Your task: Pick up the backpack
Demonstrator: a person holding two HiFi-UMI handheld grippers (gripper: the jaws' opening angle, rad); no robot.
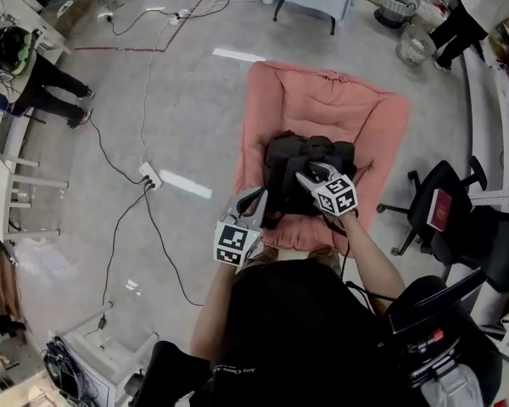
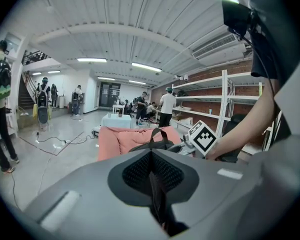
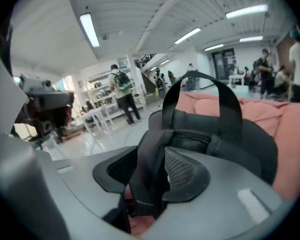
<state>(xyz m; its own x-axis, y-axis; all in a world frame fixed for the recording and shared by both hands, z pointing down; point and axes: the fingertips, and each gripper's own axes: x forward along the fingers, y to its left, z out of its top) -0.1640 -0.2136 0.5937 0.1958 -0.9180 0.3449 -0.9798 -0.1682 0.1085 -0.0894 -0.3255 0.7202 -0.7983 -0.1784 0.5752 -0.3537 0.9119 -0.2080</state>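
Bright and even, lit from ceiling tubes (image 2: 91, 60); soft light, hardly a shadow on the floor (image 1: 178, 125). Glare around the tubes in both gripper views, with a mild sheen on the floor. Strong fisheye bending there, and dark corners. Soft focus on the near backpack (image 3: 225, 139) strap and the grey foreground. Sharp in the head view.

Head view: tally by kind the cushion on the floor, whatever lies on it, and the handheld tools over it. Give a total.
Pink padded cushion: 1
Black fabric backpack: 1
Two-jaw grippers with marker cubes: 2 (left gripper, right gripper)
Total: 4
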